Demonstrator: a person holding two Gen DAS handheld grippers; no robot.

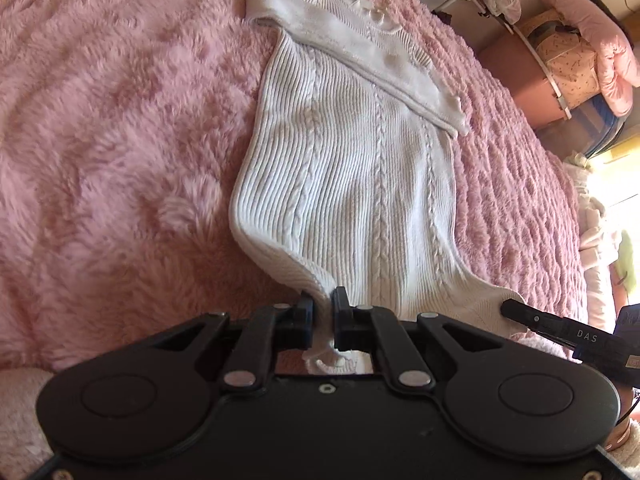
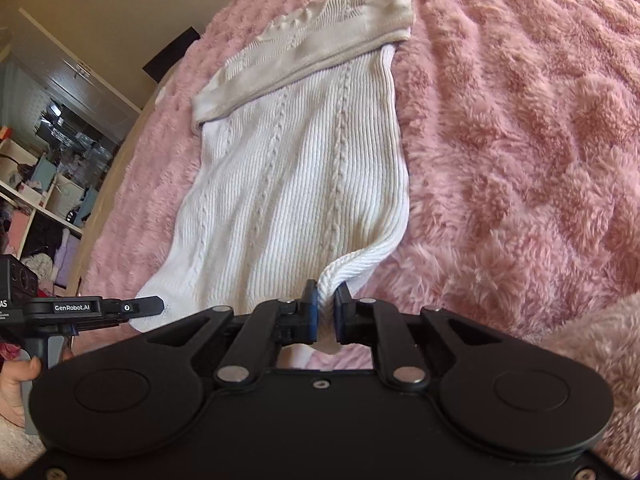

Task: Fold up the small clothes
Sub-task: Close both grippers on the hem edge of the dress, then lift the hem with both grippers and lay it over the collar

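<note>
While the white knit top (image 1: 352,184) lies on the pink fuzzy bed (image 1: 120,140) ahead of both grippers, left gripper (image 1: 323,307) and right gripper (image 2: 327,303) are each clamped on a hem corner. Far end looks folded over already; bottom fold's still left, I think.

Sweater on blanket, near hem in both grippers

The sweater (image 1: 344,184) lies on the blanket (image 1: 120,140), sleeves folded across its far end. The left gripper (image 1: 323,300) holds the near-left hem corner, the right gripper (image 2: 326,294) the near-right.
</note>
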